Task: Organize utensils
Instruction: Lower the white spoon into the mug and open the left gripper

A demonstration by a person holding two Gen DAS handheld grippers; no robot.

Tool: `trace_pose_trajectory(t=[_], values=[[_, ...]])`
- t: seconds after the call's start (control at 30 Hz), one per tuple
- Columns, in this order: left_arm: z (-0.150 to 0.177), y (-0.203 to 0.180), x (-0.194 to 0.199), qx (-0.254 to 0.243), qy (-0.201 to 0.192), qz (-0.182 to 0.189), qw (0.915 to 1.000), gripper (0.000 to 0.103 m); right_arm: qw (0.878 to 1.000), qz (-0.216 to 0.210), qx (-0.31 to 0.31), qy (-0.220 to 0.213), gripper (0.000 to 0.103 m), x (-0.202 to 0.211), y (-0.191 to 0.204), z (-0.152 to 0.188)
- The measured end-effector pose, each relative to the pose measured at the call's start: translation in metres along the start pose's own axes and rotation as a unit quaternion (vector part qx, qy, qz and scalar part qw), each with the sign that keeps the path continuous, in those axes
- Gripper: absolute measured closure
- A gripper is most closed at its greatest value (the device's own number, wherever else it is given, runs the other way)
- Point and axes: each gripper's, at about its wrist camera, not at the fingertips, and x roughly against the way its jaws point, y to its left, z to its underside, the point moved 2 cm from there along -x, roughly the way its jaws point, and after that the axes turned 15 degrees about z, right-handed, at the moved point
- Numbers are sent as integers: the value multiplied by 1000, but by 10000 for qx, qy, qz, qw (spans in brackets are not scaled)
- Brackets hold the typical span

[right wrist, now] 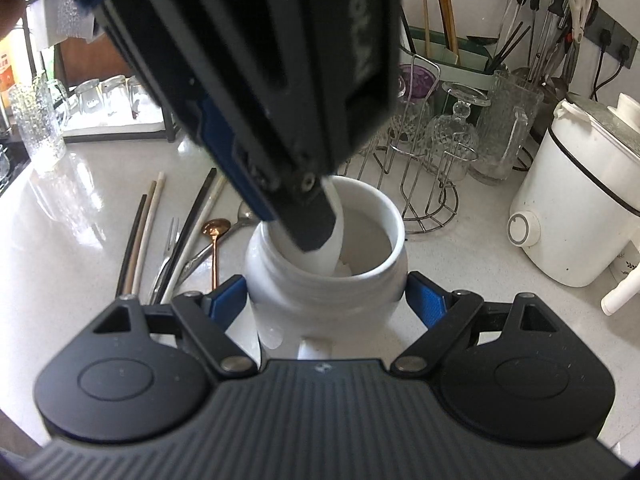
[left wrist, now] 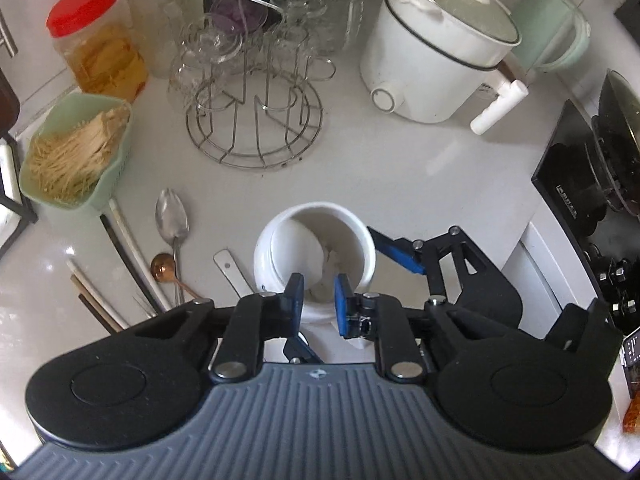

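Observation:
A white ceramic jar stands on the counter, and my right gripper is shut on its body, a blue pad on each side. My left gripper points steeply down over the jar, its tips at the mouth with a narrow gap and nothing clearly between the pads. In the right wrist view a white spoon leans inside the jar beside the left gripper. Left of the jar lie a silver spoon, a copper spoon, chopsticks and a fork.
A wire rack of upturned glasses stands behind the jar, with a white electric pot to its right. A green basket and a red-lidded jar sit at the left. The black stove is at the right edge.

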Motion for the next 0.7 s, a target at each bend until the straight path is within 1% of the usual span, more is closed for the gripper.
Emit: trace_pose_trajectory(t=[0.23, 0.53, 0.6, 0.7], values=[[-1, -2, 10, -70, -133, -44, 9999, 83, 10000, 36, -38, -23, 15, 1, 2, -1], [6, -10, 47, -248, -703, -134, 9971, 82, 10000, 53, -46, -2, 15, -1, 4, -3], [11, -11, 55, -245, -840, -150, 9961, 80, 10000, 53, -55, 4, 15, -2, 3, -4], [20, -10, 66, -228, -1038, -223, 9941, 74, 10000, 47, -68, -4, 15, -3, 3, -5]])
